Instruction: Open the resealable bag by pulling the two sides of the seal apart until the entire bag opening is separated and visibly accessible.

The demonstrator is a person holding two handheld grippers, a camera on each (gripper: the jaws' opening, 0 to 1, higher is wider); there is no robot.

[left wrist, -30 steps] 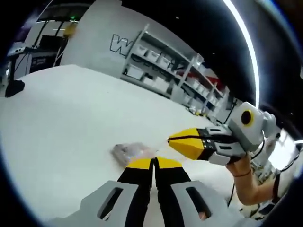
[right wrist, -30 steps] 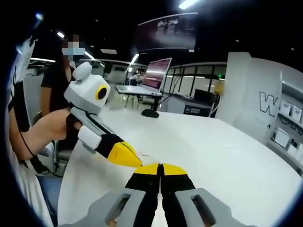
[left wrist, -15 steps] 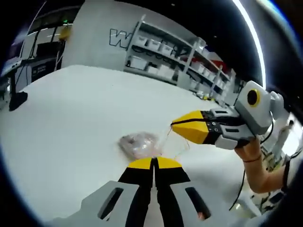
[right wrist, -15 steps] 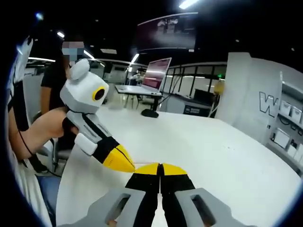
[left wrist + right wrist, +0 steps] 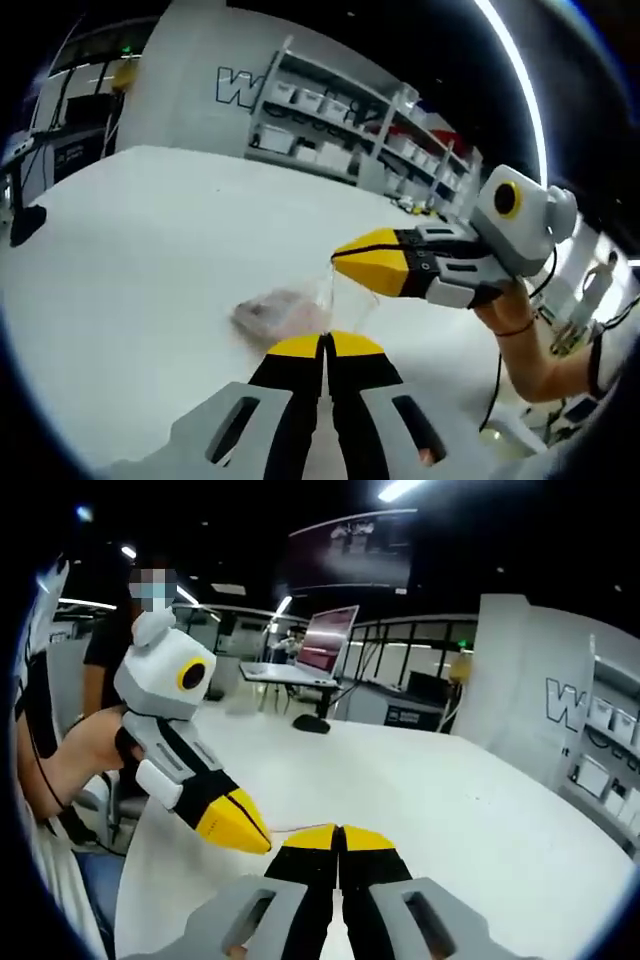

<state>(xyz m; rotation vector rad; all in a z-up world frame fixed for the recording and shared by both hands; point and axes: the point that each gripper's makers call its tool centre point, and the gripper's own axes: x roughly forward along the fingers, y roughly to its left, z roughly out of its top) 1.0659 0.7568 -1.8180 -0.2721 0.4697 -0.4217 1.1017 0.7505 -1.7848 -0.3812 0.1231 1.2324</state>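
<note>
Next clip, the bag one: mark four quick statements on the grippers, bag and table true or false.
1. Both grippers' jaws are closed. True: the left gripper and right gripper each pinch clear film of the bag.
2. The bag lies flat, untouched. False: its top is lifted between the grippers.
3. The table is white. True.
4. A laptop stands right beside the bag. False: the open laptop stands on a far desk.
</note>
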